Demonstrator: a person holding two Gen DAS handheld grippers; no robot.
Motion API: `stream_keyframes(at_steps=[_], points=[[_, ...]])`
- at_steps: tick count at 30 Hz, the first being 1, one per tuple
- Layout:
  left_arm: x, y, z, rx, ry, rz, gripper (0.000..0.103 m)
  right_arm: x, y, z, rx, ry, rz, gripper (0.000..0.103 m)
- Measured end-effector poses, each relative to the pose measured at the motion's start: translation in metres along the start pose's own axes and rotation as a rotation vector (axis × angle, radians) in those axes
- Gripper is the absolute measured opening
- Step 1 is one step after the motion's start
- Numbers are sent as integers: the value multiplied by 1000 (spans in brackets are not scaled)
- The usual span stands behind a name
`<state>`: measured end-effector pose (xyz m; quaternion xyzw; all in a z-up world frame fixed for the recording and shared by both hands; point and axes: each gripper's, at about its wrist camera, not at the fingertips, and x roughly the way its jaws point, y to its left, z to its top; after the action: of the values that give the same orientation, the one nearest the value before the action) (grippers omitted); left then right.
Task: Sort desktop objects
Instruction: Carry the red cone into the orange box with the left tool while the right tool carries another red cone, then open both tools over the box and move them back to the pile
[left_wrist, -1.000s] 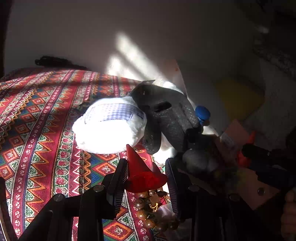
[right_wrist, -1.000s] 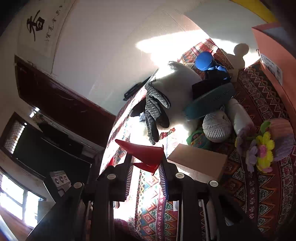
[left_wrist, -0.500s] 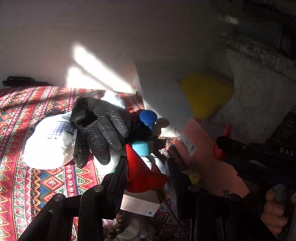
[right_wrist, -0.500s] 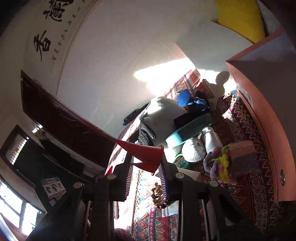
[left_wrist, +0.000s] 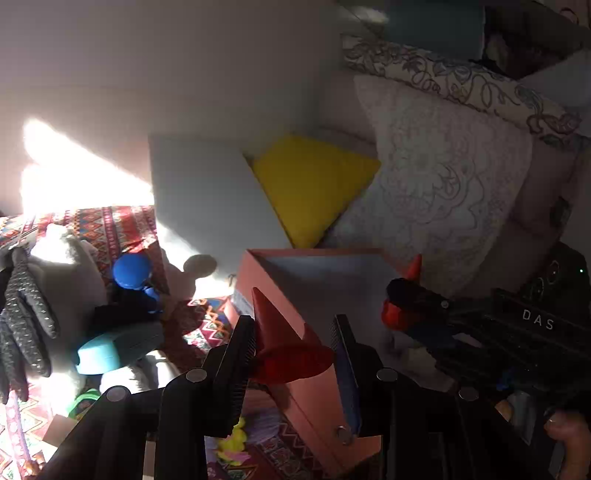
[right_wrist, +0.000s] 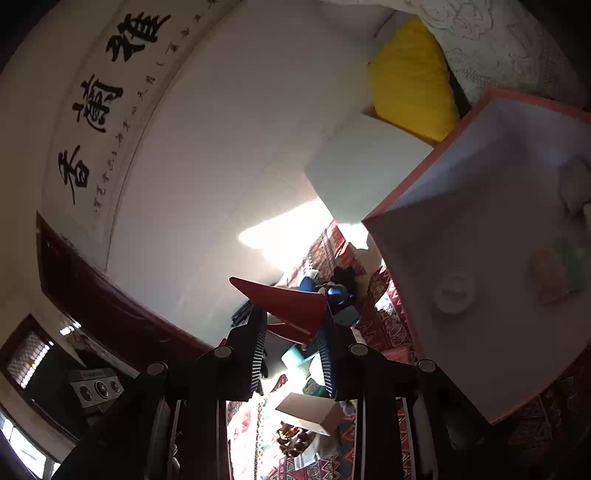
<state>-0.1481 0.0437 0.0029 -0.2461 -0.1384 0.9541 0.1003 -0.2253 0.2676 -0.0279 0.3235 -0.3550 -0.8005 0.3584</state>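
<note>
Two grippers are in view above a table covered by a patterned cloth (left_wrist: 110, 225). The left gripper (left_wrist: 293, 347) has its jaws spread, with a red cone-shaped piece (left_wrist: 284, 343) showing in the gap between them; nothing is pinched. It hangs over the near edge of an open pink box (left_wrist: 317, 410), whose pale inside faces up. In the left wrist view the right gripper (left_wrist: 402, 295) reaches in from the right over the same box, with a fingertip of the person's hand (left_wrist: 569, 432) visible low at the edge. The right wrist view shows the right gripper (right_wrist: 291, 343) with its jaws likewise apart and empty, a red cone (right_wrist: 291, 302) between them. Small pale items lie on the floor of the pink box (right_wrist: 413, 184), too blurred to name. Left of the box on the cloth lie a grey studded glove (left_wrist: 26, 317), a blue-capped object (left_wrist: 131, 271) and a teal case (left_wrist: 118, 350). A small cardboard box (right_wrist: 310, 413) and a string of brown beads (right_wrist: 291, 439) lie nearer. A yellow cushion (left_wrist: 310, 184) leans behind the box.
</note>
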Motion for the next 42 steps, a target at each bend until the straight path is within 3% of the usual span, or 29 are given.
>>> stream_keyframes(at_steps=[7,11,12,13,14,15,16,21,31,36,42], points=[[57,-60,5,70,71,-101,35,-49,-33,26,14,-176,-140,28],[90,-87,1,111,130,-147,36,-61,-54,40,47,-196,-199,29],[97,-91,-1,120,158,-161,44,-61,-60,43,66,-183,-217,34],[102,-94,-3,124,173,-153,69,-60,-66,45,86,-169,-237,46],[107,-97,-5,127,187,-143,82,-61,-71,46,105,-162,-268,58],[107,-98,-7,121,177,-131,98,-62,-74,46,128,-169,-303,80],[106,-97,-8,114,159,-130,100,-65,-76,45,143,-181,-325,82],[102,-88,-11,101,149,-116,100,-73,-73,46,138,-206,-305,82],[65,-61,-19,71,113,-67,100,-44,-48,30,103,-143,-250,82],[29,-32,-35,56,100,-1,100,-7,-11,11,-12,-51,-185,83],[-13,37,-74,-11,142,147,100,67,41,-36,-268,175,-146,83]])
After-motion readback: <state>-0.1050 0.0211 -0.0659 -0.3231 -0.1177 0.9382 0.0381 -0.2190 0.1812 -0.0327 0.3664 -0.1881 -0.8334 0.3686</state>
